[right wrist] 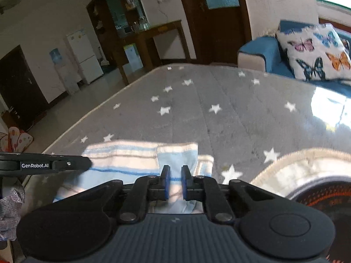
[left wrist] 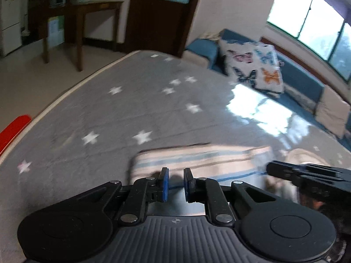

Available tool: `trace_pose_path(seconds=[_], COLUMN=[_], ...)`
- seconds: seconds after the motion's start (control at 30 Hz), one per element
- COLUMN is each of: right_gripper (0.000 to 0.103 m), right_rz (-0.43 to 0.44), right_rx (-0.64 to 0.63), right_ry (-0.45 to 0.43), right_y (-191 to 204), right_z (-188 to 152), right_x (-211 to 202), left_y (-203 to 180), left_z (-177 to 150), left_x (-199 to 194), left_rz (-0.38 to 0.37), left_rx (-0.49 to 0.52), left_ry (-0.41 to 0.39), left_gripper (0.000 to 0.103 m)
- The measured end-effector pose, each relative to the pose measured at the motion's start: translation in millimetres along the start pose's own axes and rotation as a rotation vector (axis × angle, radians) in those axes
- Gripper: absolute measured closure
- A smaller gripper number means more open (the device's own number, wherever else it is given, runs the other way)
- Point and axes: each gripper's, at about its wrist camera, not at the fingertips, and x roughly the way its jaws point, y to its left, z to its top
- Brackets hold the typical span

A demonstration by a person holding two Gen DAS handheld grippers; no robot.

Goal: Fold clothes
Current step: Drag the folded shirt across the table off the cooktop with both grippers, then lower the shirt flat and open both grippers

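Fingers (left wrist: 166, 180) of both grippers stand slightly spread, empty; only right wrist view shows fridge (right wrist: 84, 54).

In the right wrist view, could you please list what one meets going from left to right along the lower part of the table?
Left gripper → striped cloth → right gripper → white star → round mat, all over the grey starred table cover.
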Motion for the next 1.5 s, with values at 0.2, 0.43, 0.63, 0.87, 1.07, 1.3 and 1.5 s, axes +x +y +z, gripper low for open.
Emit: trace_pose_path(seconds=[0.2, 0.43, 0.63, 0.87, 1.07, 1.3, 1.5], right_gripper=[0.093, 0.085, 0.085, 0.085, 0.085, 0.084, 0.083], right_rz=[0.004, 0.022, 0.048, 0.071, 0.074, 0.036, 0.031], right_rx=[0.015, -0.009, -0.073, -0.157, -0.201, -0.222, -0.242], right_ry=[0.019, 0.019, 0.054, 0.104, 0.135, 0.136, 0.113], right_y=[-4, -2, 7, 24, 36, 36, 44], right_z=[0, 1, -7, -24, -48, -82, -82], right_x=[13, -2, -31, -64, -81, -82, -91], left_y=[-26, -28, -28, -27, -20, -4, 11], left_z=[11, 10, 3, -21, -52, -87, -101], left_x=[22, 33, 4, -34, -56, -67, -73], left_rz=[-0.05, -0.042, -0.045, -0.053, -0.027, 0.032, 0.049], left_rx=[0.039, 0.033, 0.051, 0.08, 0.1, 0.103, 0.061], left_ry=[0.003, 0.02, -0.008, -0.016, 0.01, 0.032, 0.039], left_gripper=[0.088, 0.085, 0.065, 0.053, 0.052, 0.052, 0.046])
